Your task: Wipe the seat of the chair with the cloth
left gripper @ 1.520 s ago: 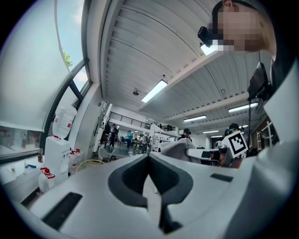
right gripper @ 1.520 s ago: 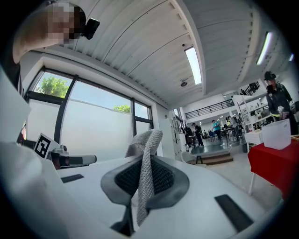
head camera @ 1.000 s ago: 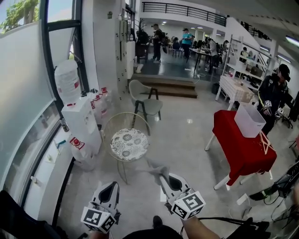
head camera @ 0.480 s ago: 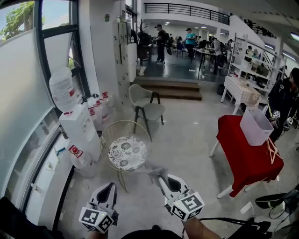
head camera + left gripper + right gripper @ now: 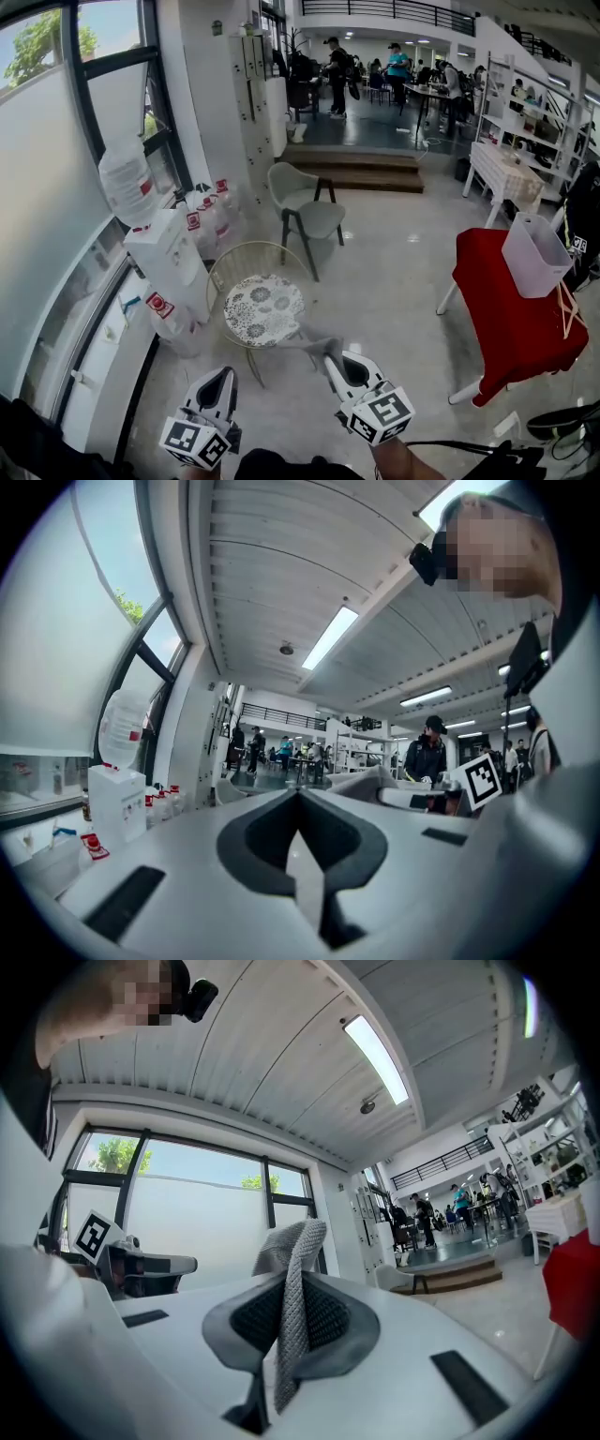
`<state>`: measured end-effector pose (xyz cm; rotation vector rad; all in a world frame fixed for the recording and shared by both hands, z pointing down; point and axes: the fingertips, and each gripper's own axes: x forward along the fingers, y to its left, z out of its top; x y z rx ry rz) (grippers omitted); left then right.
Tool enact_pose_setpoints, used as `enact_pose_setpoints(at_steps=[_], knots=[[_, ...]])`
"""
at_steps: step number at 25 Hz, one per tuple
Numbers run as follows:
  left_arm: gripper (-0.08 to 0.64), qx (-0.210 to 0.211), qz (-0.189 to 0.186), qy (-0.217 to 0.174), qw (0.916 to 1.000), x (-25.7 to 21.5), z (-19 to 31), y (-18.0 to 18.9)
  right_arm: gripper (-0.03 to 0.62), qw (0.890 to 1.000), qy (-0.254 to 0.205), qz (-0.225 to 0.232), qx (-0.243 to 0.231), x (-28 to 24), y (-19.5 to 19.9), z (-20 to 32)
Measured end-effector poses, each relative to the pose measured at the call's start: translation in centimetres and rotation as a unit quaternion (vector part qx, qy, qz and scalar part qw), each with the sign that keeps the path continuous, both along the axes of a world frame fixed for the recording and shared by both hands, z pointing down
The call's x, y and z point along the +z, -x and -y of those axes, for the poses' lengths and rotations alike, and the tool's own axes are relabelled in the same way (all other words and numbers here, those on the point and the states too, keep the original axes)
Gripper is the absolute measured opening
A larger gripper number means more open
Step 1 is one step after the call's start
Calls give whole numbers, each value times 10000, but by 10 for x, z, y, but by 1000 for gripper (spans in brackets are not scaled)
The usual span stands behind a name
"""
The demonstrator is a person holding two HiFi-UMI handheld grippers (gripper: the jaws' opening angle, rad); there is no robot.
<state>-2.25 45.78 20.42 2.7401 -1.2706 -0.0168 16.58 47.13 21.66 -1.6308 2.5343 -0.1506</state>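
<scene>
A wire-backed chair with a round flower-patterned seat (image 5: pixel 262 309) stands on the pale floor just ahead of me. A grey cloth (image 5: pixel 314 344) hangs out of my right gripper (image 5: pixel 332 357), which is shut on it, a little in front of and to the right of the seat's near edge. In the right gripper view the cloth (image 5: pixel 296 1260) stands up in a fold from between the right gripper's (image 5: pixel 281 1340) jaws. My left gripper (image 5: pixel 226 374) is low, nearer to me than the chair. Its jaws in the left gripper view (image 5: pixel 301 841) meet with nothing between them.
A water dispenser (image 5: pixel 167 255) with a big bottle (image 5: pixel 127 180) and several spare bottles stands against the window, left of the chair. A grey chair (image 5: pixel 307 208) is beyond it, with steps (image 5: pixel 367 174) behind. A red-covered table (image 5: pixel 518 314) carrying a white bin (image 5: pixel 534 254) is at right.
The head view has swung a little; the patterned chair now sits slightly lower and closer to the grippers. Both grippers keep their places, the right still holding the cloth.
</scene>
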Motion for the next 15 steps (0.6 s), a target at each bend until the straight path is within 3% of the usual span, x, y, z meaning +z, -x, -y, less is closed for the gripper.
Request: enact_pose_setpoints(at_steps=[4,15], knots=[[6,-77,-96,210,9997,10,25,-3,23,10000,58,67,23,3,-8,19],[6,224,-214,110,9995,13,113,4,23,9996,72,-217,170,-3,9,102]])
